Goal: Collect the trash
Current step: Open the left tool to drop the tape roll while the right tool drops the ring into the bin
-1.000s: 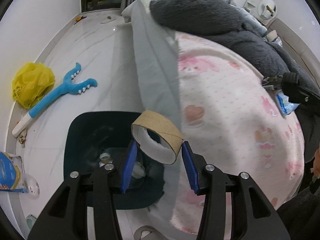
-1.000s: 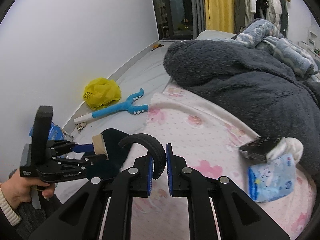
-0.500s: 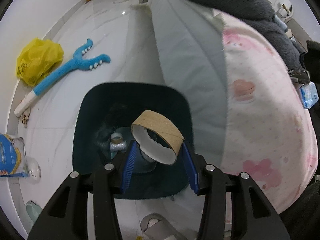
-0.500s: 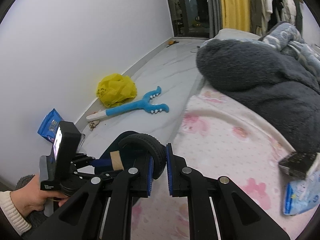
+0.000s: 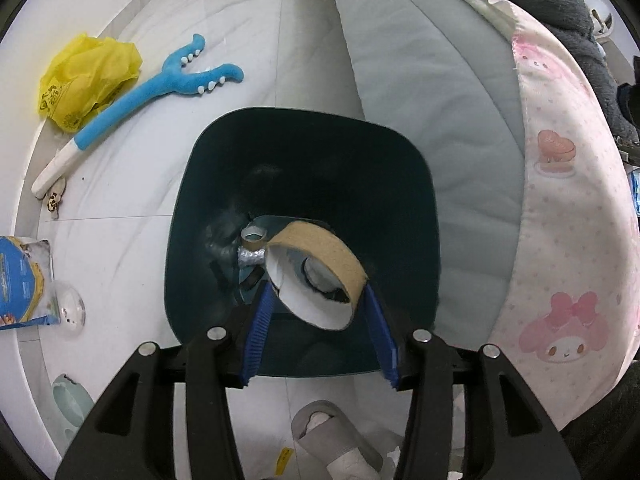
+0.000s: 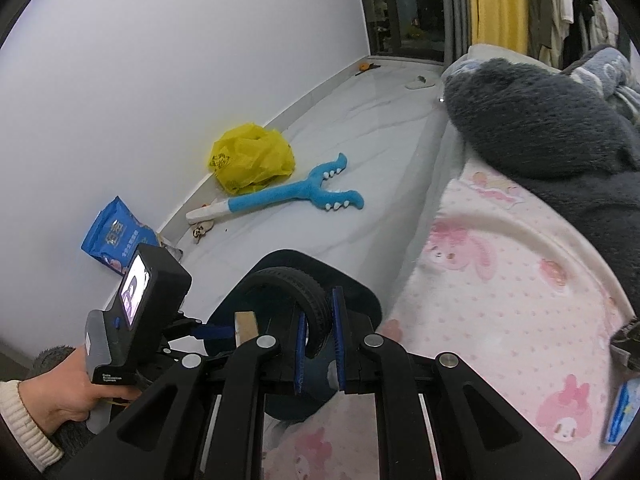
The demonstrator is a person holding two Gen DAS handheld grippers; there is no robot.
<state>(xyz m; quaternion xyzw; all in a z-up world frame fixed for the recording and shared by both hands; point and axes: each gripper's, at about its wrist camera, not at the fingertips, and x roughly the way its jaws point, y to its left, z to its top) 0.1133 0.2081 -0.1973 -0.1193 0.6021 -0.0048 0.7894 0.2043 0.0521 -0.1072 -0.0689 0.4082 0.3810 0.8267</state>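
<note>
The white marble floor [image 5: 132,208] carries a dark teal bin [image 5: 304,144] near the bed [image 5: 420,128], with a yellow plastic bag [image 5: 88,80] and a blue forked toy [image 5: 160,92] lying farther off to the left by the wall. A blue packet [image 5: 20,284] lies at the near left, and a grey slipper [image 5: 332,436] just in front of the bin.

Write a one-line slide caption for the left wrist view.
Left gripper holds a brown cardboard tape ring over the open dark teal plastic bin on the white floor.
</note>
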